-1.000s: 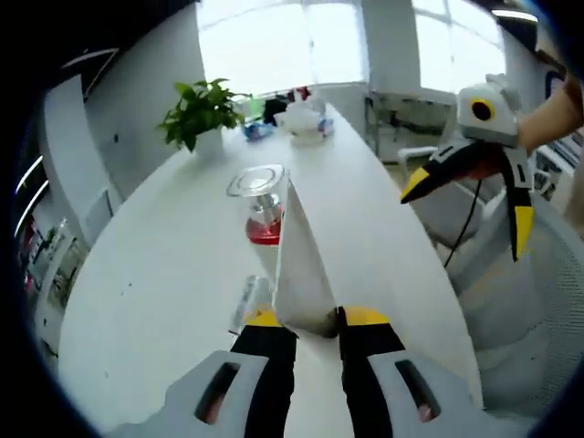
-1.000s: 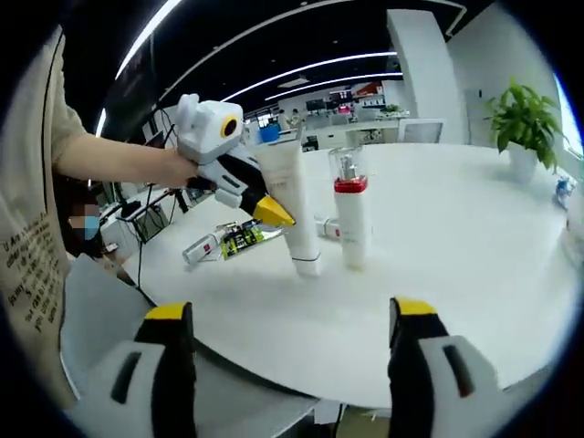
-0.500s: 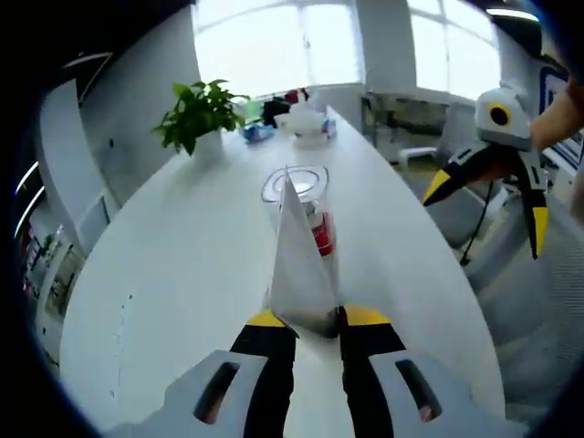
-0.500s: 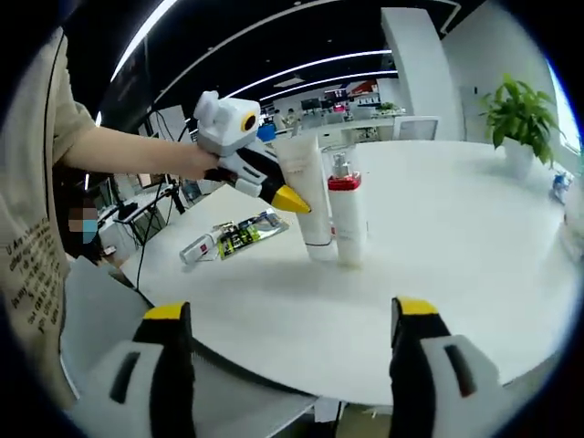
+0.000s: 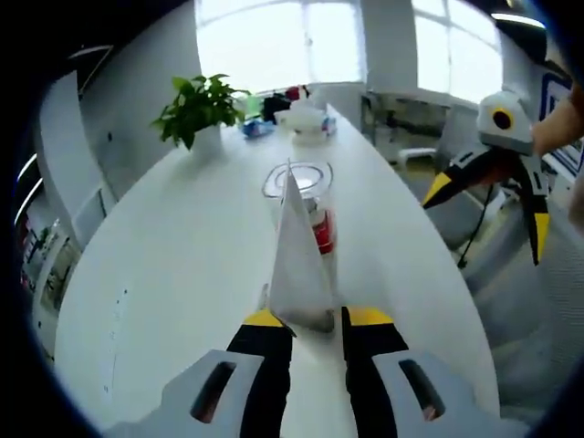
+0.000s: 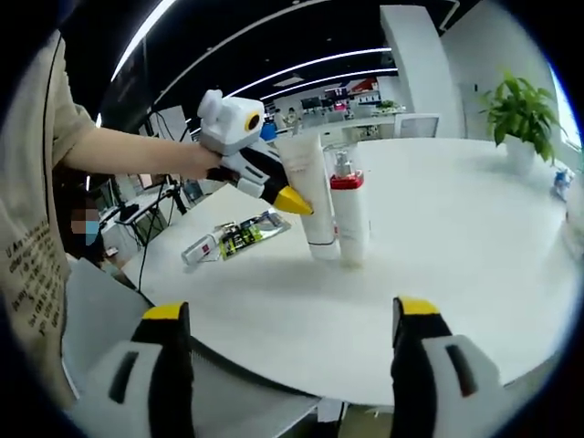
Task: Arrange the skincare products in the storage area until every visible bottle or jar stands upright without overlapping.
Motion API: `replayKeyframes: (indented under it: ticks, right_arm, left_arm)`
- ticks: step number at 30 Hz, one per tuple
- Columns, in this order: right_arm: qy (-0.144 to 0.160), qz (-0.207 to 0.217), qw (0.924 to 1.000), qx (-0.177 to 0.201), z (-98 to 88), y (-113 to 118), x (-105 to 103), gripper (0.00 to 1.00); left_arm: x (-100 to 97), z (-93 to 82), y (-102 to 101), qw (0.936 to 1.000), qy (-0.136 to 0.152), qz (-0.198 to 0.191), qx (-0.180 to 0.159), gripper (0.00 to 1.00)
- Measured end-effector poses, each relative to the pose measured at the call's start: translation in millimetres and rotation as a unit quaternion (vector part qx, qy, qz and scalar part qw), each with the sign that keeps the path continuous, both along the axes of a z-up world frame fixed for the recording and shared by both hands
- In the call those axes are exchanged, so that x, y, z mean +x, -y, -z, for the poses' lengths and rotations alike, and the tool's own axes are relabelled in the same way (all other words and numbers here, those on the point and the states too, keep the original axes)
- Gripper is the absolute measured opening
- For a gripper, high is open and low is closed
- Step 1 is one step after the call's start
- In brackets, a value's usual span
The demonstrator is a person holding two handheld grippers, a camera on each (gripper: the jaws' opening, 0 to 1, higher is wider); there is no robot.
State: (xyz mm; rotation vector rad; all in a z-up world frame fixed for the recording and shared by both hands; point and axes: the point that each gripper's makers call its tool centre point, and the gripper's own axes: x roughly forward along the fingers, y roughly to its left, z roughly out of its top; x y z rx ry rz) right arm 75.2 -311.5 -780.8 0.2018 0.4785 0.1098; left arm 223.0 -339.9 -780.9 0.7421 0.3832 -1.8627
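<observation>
A person's bare forearm reached in from the left of the right gripper view, the hand (image 6: 187, 162) wrapped around the left claw (image 6: 294, 201), whose yellow-tipped jaws were clamped on a white tube (image 6: 310, 201) that stood cap-down on the white table (image 6: 456, 265). In the left gripper view the same claw (image 5: 310, 321) pinched the tube (image 5: 297, 260) low, near its cap, the tube's flat crimped end rising straight away from the camera.

Just beside the tube, touching or nearly touching it, stood a clear pump bottle with a red collar (image 6: 350, 214); from the left gripper view it (image 5: 315, 214) sat directly behind the tube. Two more products, a small clear bottle (image 6: 203, 248) and a green-and-black sachet (image 6: 245, 235), lay flat near the table's rounded near edge, well apart from the upright pair.

The right claw (image 6: 285, 360) hung low off the table's near edge with its jaws spread wide and nothing between them; in the left gripper view it (image 5: 493, 196) was poised beyond the table's right-hand edge, jaws likewise parted.

Most of the tabletop lay bare on both sides of the upright pair. A potted plant (image 5: 199, 114) and a few small items (image 5: 297, 119) occupied the far end by the windows.
</observation>
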Motion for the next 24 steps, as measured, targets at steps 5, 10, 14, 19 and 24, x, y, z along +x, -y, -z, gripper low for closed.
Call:
replayKeyframes:
  ticks: [5,10,14,19,24]
  right_arm:
    - [0.003,0.003,1.0000,-0.003,-3.7,2,0,0.92]
    - [0.006,0.004,1.0000,-0.005,-7.0,3,1,0.92]
    - [0.014,0.018,0.9997,-0.004,-10.3,9,2,0.91]
    - [0.016,0.018,0.9997,-0.005,-15.2,6,1,0.91]
    - [0.021,0.014,0.9997,-0.007,-22.0,0,1,0.91]
  left_arm:
    - [-2.0,-1.8,-6,1.0000,-0.002,-0.004,0.006,0.25]
    - [-3.0,-5.7,-17,0.9997,-0.010,-0.015,0.014,0.34]
    - [-3.5,-7.6,-33,0.9993,-0.012,-0.028,0.019,0.44]
    - [-3.5,-7.9,-55,0.9979,-0.017,-0.056,0.027,0.55]
    - [-2.8,-11.2,-77,0.9935,-0.034,-0.104,0.031,0.68]
